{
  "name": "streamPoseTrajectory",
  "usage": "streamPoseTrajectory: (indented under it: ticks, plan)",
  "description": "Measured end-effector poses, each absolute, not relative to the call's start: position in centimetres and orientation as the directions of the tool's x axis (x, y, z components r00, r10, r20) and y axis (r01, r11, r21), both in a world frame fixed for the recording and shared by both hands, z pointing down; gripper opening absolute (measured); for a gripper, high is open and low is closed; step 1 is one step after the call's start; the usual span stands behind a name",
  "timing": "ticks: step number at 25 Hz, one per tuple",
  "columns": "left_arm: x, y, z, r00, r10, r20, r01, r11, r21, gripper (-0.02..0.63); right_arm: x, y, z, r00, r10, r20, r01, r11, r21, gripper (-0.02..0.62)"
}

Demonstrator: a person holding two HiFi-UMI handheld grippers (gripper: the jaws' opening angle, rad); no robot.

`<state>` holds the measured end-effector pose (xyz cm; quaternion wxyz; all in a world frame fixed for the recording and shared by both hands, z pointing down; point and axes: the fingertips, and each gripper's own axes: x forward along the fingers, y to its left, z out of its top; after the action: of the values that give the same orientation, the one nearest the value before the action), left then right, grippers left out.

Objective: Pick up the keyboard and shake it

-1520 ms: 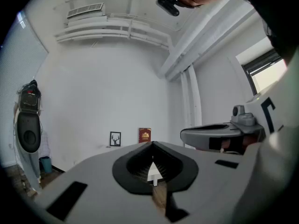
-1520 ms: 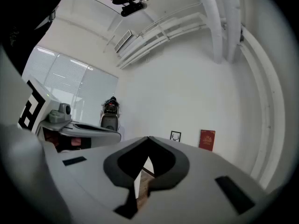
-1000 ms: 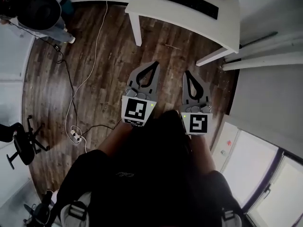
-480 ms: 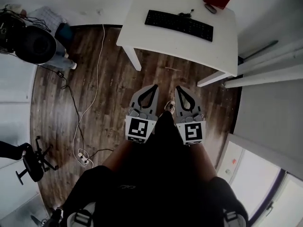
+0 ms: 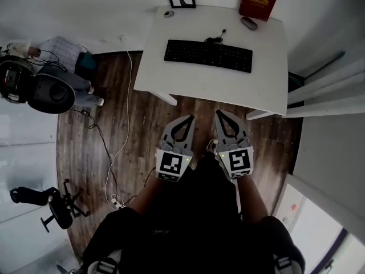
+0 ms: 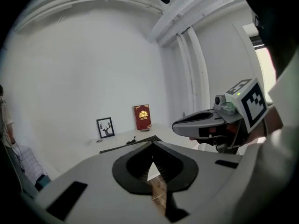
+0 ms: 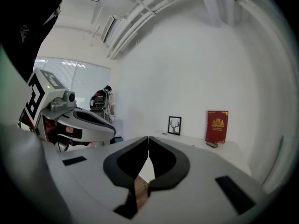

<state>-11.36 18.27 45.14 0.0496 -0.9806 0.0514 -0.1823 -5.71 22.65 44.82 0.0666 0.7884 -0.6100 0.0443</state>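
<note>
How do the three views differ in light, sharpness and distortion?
Head view: even light, the keyboard is sharp on the white table, and lines bend slightly near the edges. Left gripper view: strong fisheye, black corners, the left gripper soft close to the lens. Right gripper view: same fisheye; the window is the brightest patch.

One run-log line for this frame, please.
phase: pre-grasp | left gripper: shut, empty | right gripper: shut, empty | keyboard: flat on desk, untouched | both grippers: over floor, short of desk
</note>
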Motion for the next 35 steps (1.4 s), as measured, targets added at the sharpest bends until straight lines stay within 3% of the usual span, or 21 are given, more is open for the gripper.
streamPoseTrajectory:
  ticks: [9,16,23,29,35]
  plan:
    - [-5.2,19.3,47.4,0.899,-0.024,0.438,0.032,-0.992,-0.121,0.003,0.5,24.6,48.3,0.279,-0.933,0.228,-0.958,-0.287,-0.005,0.021]
    - [-2.8,17.3,50.0,0.881,0.046,0.471,0.093,-0.993,-0.077,0.003,1.3,22.8,49.8,0.289,-0.912,0.291,-0.954,-0.301,0.002,0.023]
    - [3.1,11.6,48.4,0.908,0.092,0.409,0.126,-0.990,-0.057,0.003,2.6,16.9,49.0,0.214,-0.909,0.357,-0.977,-0.201,0.073,0.023]
    - [2.1,3.8,52.5,0.838,0.148,0.524,0.122,-0.989,0.084,0.003,1.6,9.9,51.0,0.078,-0.885,0.460,-0.988,-0.132,-0.086,0.023]
    - [1.4,-3.7,53.5,0.825,0.134,0.549,0.098,-0.991,0.094,0.003,1.0,4.0,51.1,0.045,-0.850,0.526,-0.996,-0.076,-0.038,0.023]
